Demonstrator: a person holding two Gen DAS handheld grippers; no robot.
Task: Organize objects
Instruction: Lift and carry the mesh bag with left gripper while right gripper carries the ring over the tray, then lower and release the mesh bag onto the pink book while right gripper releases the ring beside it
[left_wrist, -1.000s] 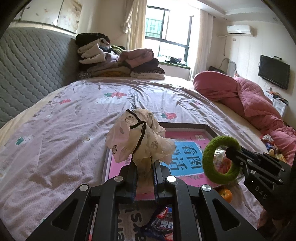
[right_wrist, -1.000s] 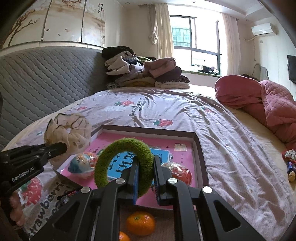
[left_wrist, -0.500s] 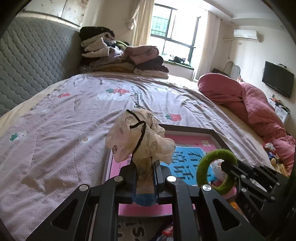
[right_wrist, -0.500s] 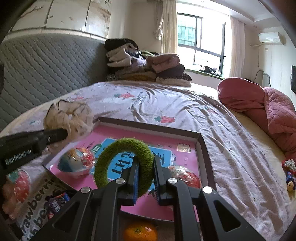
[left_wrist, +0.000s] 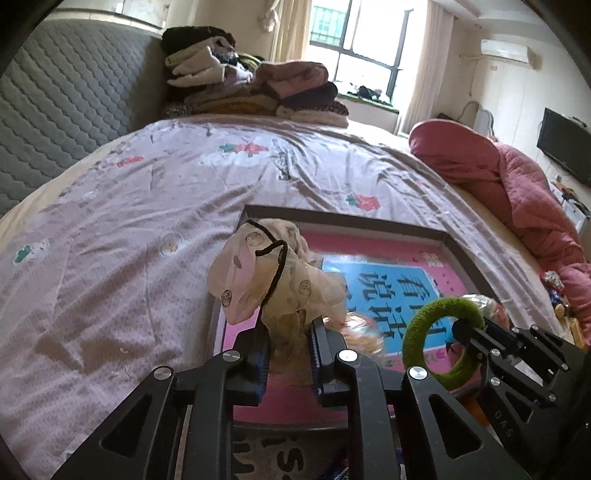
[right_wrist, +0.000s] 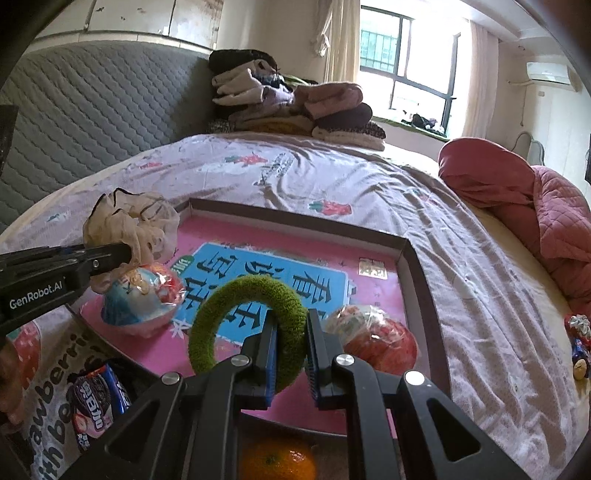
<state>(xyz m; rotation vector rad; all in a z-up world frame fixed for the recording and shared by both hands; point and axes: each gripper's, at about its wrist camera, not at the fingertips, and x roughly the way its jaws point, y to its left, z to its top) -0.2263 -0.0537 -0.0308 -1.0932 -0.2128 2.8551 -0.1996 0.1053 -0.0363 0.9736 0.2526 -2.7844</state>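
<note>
Left gripper (left_wrist: 288, 354) easing open, right gripper (right_wrist: 290, 354) clamped.

Sheer cloth scrunchie (left_wrist: 273, 280); fuzzy green ring (right_wrist: 255, 321)

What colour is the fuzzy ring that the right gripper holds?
The fuzzy ring is moss green; the right wrist view shows it best.

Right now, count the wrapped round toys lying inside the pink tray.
2: one blue-and-white wrapped ball at the tray's left edge, one red wrapped ball toward its right side. Others may hide behind the grippers.
</note>
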